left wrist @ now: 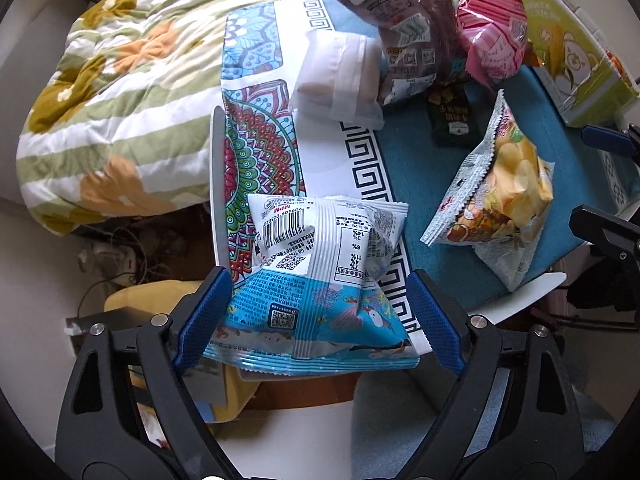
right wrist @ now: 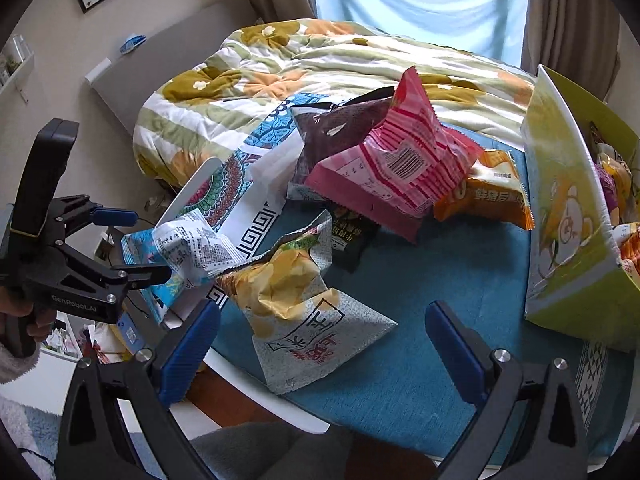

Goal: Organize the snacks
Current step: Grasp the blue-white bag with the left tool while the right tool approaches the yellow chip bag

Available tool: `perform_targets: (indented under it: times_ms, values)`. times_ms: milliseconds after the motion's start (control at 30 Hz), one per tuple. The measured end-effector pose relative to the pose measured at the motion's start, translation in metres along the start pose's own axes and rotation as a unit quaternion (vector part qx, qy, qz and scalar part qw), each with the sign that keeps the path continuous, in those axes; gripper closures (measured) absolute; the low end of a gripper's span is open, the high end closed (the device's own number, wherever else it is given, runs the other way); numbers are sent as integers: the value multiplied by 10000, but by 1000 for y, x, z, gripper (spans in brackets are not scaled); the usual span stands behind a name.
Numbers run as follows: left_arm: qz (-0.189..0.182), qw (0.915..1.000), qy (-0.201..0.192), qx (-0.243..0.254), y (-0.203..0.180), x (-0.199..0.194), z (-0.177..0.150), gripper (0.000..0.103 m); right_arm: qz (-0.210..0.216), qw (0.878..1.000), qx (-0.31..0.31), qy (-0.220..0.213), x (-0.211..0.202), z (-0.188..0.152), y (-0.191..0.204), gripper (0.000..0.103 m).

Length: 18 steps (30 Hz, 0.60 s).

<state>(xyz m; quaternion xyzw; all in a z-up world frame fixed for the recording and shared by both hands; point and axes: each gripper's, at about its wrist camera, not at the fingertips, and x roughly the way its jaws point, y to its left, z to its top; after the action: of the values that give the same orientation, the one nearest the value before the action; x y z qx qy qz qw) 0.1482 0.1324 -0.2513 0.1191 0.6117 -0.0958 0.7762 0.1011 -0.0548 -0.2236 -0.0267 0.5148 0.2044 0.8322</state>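
A blue-and-white snack bag (left wrist: 320, 280) lies back side up at the table's near corner. My left gripper (left wrist: 320, 316) points down over it with a blue pad on each side. The left pad touches the bag and the right pad stands just off it. The right wrist view shows the same gripper (right wrist: 152, 242) straddling that bag (right wrist: 192, 248). My right gripper (right wrist: 324, 352) hangs open above a grey-and-yellow chip bag (right wrist: 300, 308), which lies between its pads without being touched. That chip bag (left wrist: 500, 200) also shows in the left wrist view.
Further back lie a pink bag (right wrist: 400, 168), a dark brown bag (right wrist: 336, 132), an orange bag (right wrist: 484, 196), a small dark packet (right wrist: 352, 240) and a white packet (left wrist: 340, 76). A green carton (right wrist: 568, 216) with snacks stands at the right. A quilted bed (right wrist: 320, 64) borders the blue-clothed table (right wrist: 420, 360).
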Motion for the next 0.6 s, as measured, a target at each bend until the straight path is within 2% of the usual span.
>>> perform_targets:
  times_ms: [267, 300, 433, 600]
  values:
    - [237, 9994, 160, 199, -13, 24, 3, 16, 117, 9980, -592, 195, 31, 4, 9, 1]
    - [228, 9993, 193, 203, -15, 26, 4, 20, 115, 9975, -664, 216, 34, 4, 10, 1]
    - [245, 9993, 192, 192, -18, 30, 7, 23, 197, 9954, -880, 329, 46, 5, 10, 1]
    - [192, 9995, 148, 218, -20, 28, 8, 30, 241, 9900, -1309, 469, 58, -1, 19, 1]
